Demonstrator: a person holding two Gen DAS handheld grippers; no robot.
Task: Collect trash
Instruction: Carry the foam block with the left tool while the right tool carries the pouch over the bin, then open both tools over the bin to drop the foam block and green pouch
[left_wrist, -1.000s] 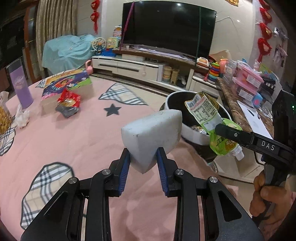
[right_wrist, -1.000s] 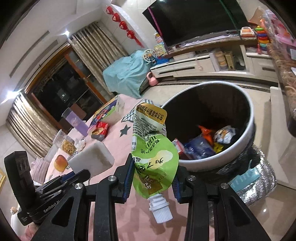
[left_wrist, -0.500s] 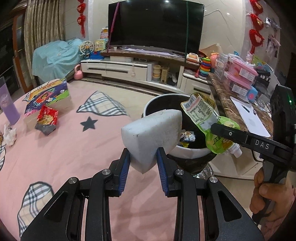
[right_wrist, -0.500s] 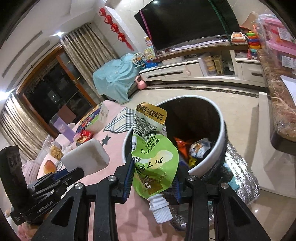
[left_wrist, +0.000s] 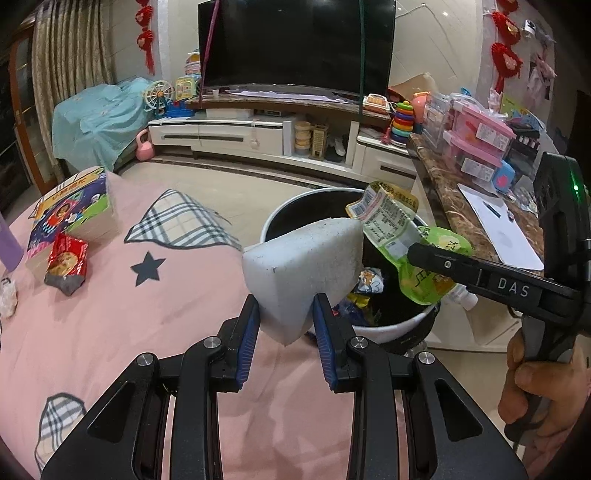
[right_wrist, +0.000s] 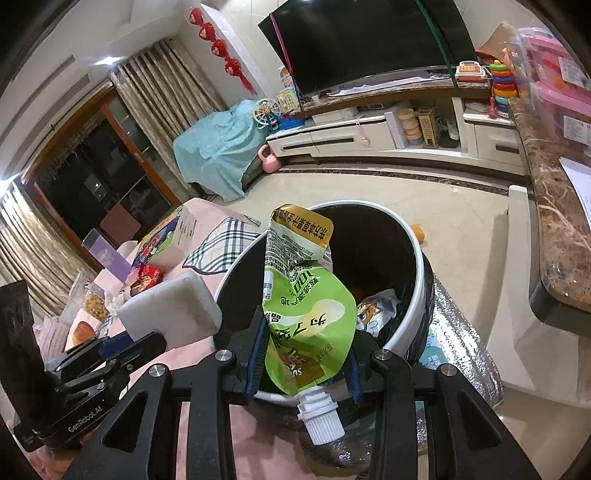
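My left gripper (left_wrist: 286, 325) is shut on a white foam block (left_wrist: 306, 258) and holds it at the near rim of the round trash bin (left_wrist: 406, 325). The block also shows in the right wrist view (right_wrist: 173, 310). My right gripper (right_wrist: 304, 354) is shut on a green spouted drink pouch (right_wrist: 306, 314), spout down, over the near edge of the bin (right_wrist: 413, 295). In the left wrist view the pouch (left_wrist: 402, 236) hangs over the bin's right side. The bin holds several wrappers (right_wrist: 376, 310).
The pink tablecloth (left_wrist: 110, 314) carries a red snack packet (left_wrist: 64, 264), a colourful box (left_wrist: 74, 210), a purple cup (right_wrist: 105, 254) and more snacks at the left. A marble counter (right_wrist: 554, 229) with boxes stands right of the bin. A TV stand (left_wrist: 258, 129) lies beyond.
Both grippers have moved toward the bin with their loads. The bin now lies directly under the pouch and just past the foam block. Both grips are unchanged.
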